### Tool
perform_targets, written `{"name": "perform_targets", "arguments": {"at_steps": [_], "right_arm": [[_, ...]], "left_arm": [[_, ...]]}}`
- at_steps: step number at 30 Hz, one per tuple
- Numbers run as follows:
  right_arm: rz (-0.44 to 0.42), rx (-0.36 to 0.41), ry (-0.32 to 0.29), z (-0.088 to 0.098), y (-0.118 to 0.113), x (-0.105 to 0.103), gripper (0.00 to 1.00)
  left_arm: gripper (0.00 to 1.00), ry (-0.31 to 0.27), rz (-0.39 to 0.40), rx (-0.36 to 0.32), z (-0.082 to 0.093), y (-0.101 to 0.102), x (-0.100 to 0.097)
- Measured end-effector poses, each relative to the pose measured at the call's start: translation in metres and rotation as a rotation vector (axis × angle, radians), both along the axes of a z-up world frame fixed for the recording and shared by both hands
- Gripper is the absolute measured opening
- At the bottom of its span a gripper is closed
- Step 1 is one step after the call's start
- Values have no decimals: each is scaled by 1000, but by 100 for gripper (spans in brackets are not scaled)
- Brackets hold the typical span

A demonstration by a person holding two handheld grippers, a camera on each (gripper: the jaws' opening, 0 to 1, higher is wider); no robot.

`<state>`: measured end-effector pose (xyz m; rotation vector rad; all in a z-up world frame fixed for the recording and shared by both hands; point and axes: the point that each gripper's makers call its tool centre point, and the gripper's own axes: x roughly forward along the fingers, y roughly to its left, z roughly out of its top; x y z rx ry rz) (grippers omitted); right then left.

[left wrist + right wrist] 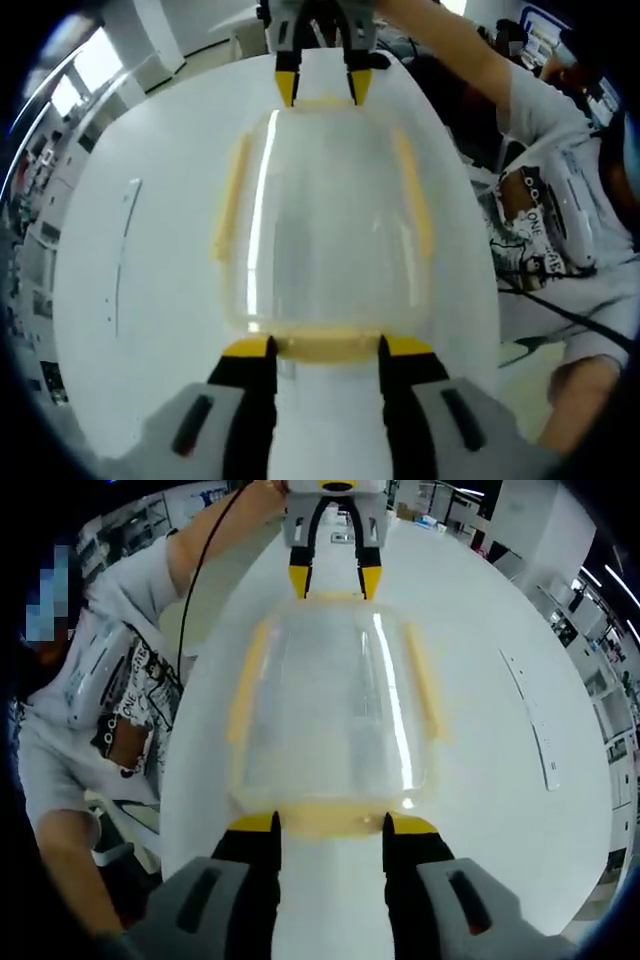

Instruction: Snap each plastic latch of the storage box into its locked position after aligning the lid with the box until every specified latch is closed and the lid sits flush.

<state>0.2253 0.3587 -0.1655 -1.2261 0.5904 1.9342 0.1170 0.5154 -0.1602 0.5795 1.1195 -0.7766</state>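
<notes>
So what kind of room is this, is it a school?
Probably an office or a lab, not a school. The clear box sits on a big white table, and behind it are bright ceiling lights and rows of desks with screens.

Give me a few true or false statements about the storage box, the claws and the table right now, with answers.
1. The storage box has a clear lid. True.
2. Its latches are blue. False: they are yellow.
3. The left claw and right claw sit at opposite ends of the box. True.
4. The box stands on a dark wooden table. False: the table is white.
5. Both claws are clamped shut. False: their jaws stand apart.
</notes>
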Motion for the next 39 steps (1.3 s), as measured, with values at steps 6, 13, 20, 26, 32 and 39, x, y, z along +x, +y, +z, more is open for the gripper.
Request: {"name": "perform_targets", "arguments": {"at_steps": [6, 13, 20, 26, 32, 39], "right_arm": [[1, 5, 6, -1, 9, -10, 40], [11, 4, 7, -4, 20, -19, 40], [25, -3, 7, -5, 30, -30, 40], [29, -6, 12, -5, 38, -35, 40], [21, -20, 17, -7, 45, -42, 40], [16, -33, 18, -9, 47, -45, 40]], "left_arm": [[40, 6, 9, 18, -5, 7, -10], [39, 13, 21, 27, -4, 17, -20], [39, 32, 38, 37, -6, 28, -28], [39, 39, 45, 40, -6, 37, -34], [39, 47, 46, 60, -8, 46, -39], [39, 43, 40, 68, -10, 50, -40]]}}
